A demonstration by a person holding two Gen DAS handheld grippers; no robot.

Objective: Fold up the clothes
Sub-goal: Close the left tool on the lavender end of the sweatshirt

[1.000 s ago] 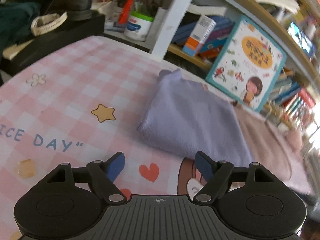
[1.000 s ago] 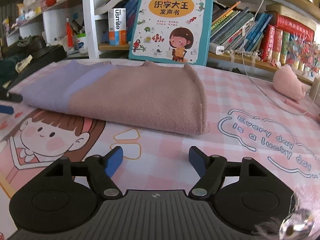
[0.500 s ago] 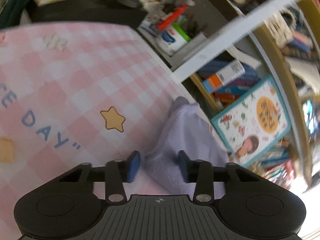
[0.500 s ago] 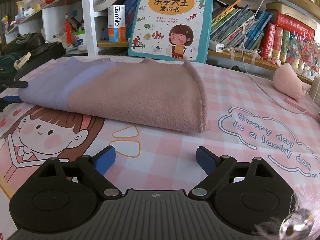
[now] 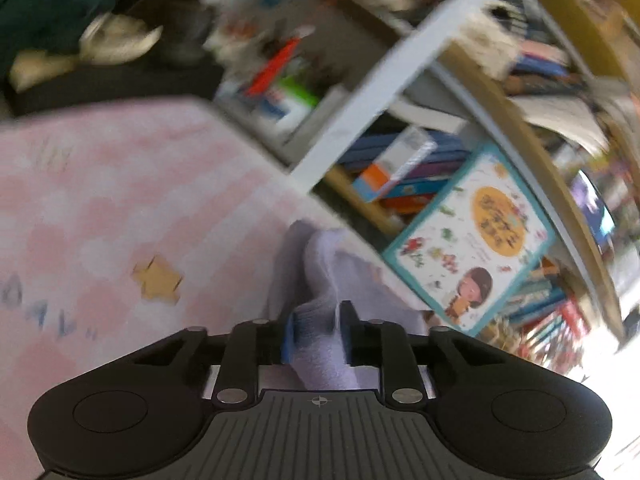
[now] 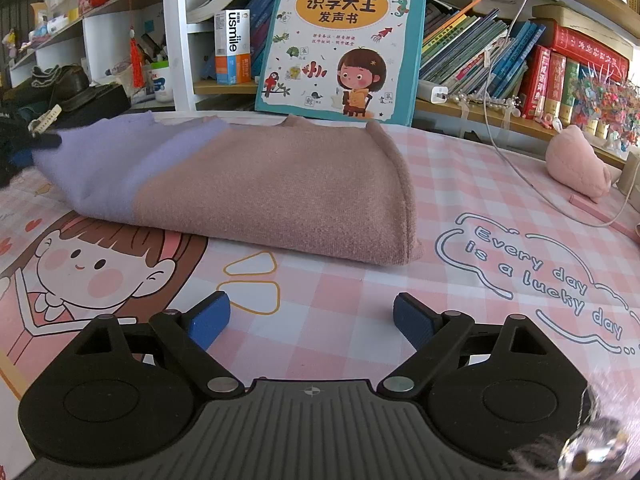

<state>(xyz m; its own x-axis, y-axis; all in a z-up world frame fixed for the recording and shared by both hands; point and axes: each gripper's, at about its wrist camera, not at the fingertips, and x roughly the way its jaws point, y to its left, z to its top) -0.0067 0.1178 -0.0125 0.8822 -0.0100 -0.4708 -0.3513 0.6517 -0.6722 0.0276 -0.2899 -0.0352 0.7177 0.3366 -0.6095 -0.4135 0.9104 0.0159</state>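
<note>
Your left gripper [image 5: 316, 336] has its fingers narrowed and clamped on the lilac end of the folded sweater [image 6: 248, 188]; they eased slightly wider just now, with fabric bunched between the blue pads. Left view is motion-blurred.

Your right gripper [image 6: 312, 316] has fingers spread wide and nothing between them, well short of the sweater at 12 o'clock.

The sweater is a soft, fuzzy knit, lilac and dusty pink, folded into a flat slab on the pink gingham tabletop [image 6: 460, 184]. Print at 2 o'clock reads "Every day is a lucky day".

Behind, the teal picture book [image 6: 340, 36] leans on the shelf; the white box [image 6: 233, 46] at 11 o'clock reads "usmile".
</note>
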